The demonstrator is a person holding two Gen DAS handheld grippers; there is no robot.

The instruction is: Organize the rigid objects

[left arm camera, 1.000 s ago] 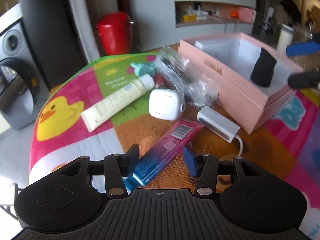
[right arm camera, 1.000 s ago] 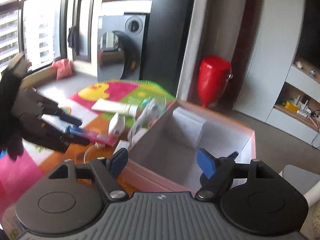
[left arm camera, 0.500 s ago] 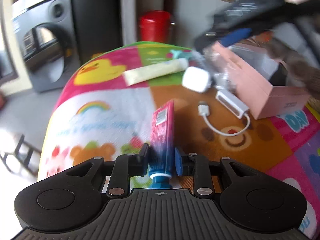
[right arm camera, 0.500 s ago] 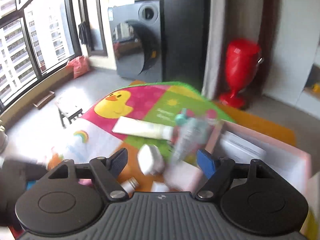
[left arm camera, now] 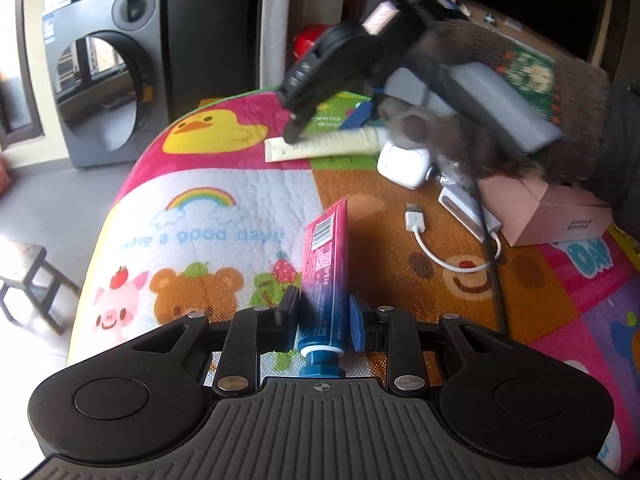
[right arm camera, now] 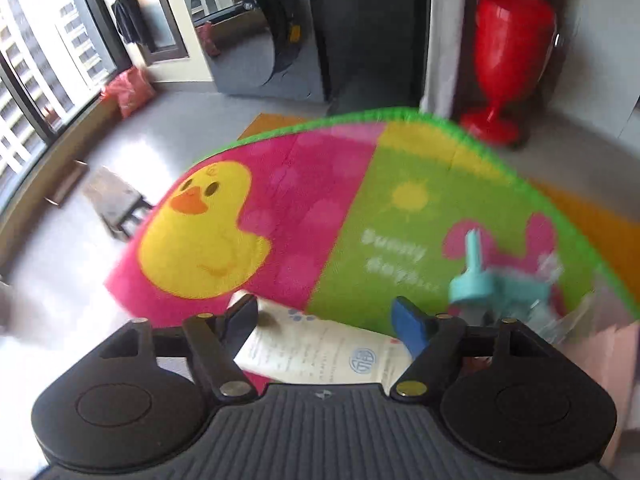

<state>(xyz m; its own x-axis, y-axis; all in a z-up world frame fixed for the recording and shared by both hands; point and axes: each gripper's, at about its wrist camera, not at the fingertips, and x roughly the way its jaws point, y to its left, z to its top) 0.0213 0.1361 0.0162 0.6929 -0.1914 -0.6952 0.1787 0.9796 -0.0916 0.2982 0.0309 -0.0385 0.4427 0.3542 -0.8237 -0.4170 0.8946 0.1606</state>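
— Toothpaste (left arm camera: 322,276)? Clamped near its cap end between the left gripper's (left arm camera: 323,316) fingers, lying along the mat (left arm camera: 224,216).

— And the right gripper (right arm camera: 324,320)?

— Jaws closing astride the cream tube (right arm camera: 320,354) near the mat's far edge; contact is hard to judge. The blurred teal item (right arm camera: 476,284) shows only there; the box (left arm camera: 556,216), half hidden behind the glove (left arm camera: 520,120), only from the left.

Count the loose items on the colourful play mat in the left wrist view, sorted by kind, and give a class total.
Squeeze tubes: 2 (pink-and-blue tube, cream tube)
White rounded plastic case: 1
White cable adapter with USB plug: 1
Pink cardboard box: 1
Total: 5
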